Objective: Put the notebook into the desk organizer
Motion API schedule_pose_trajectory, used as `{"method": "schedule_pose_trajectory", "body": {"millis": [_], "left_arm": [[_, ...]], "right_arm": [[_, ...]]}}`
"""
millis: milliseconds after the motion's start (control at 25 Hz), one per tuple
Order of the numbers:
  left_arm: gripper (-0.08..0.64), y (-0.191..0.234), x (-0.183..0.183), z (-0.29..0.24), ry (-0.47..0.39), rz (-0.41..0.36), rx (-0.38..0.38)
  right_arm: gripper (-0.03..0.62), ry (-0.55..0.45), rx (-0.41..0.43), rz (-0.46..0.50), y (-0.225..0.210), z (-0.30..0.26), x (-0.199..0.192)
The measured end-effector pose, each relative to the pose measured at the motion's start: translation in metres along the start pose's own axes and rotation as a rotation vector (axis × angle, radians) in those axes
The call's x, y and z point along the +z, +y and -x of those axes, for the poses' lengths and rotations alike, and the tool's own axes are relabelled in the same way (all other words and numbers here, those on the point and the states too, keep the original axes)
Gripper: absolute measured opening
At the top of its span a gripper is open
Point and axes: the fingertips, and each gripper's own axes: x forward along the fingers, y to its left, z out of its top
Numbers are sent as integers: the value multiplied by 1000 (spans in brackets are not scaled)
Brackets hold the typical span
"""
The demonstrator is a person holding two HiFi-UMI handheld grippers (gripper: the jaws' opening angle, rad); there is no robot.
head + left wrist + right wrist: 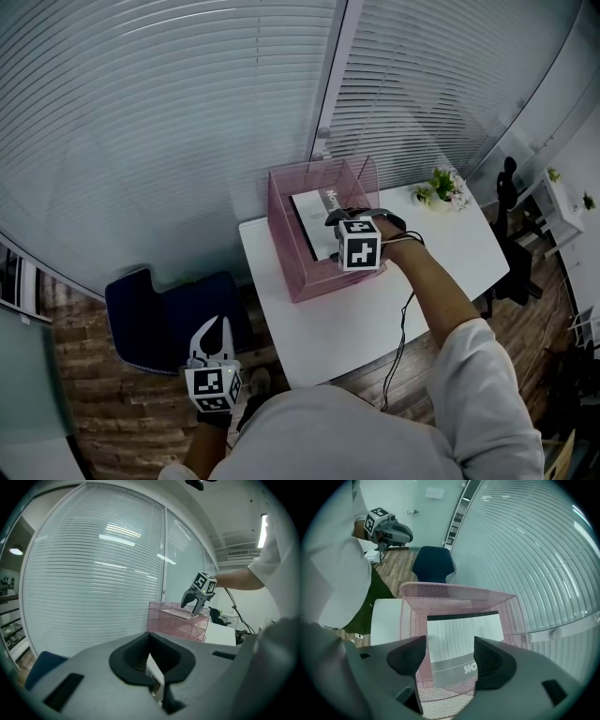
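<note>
A pink mesh desk organizer (302, 281) stands at the back left of the white table (422, 281). The white lined notebook (312, 221) with a grey band lies flat inside it. My right gripper (349, 217) hovers just above the notebook's near end, jaws wide open. In the right gripper view the notebook (461, 630) shows between and below the spread pads (408, 656), untouched, inside the organizer (454, 592). My left gripper (214, 330) hangs low off the table's left side, shut and empty. The left gripper view shows the organizer (180, 626) and my right gripper (194, 606) from the side.
A blue chair (155, 319) stands on the wood floor left of the table, under my left gripper. A small potted plant (442, 186) sits at the table's far right corner. Window blinds close off the back. A black cable (403, 337) trails from my right arm.
</note>
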Motion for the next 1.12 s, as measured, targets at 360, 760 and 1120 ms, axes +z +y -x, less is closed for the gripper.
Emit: {"method": "schedule_pose_trajectory", "body": {"millis": [360, 760, 1120], "left_arm": [[8, -9, 5, -8, -3, -14, -28], [8, -23, 17, -18, -12, -44, -79], [8, -43, 30, -29, -27, -81, -136]], "right_arm": [[331, -85, -40, -59, -3, 20, 7], [267, -242, -272, -266, -4, 75, -4], [189, -489, -543, -537, 32, 146, -19]]}}
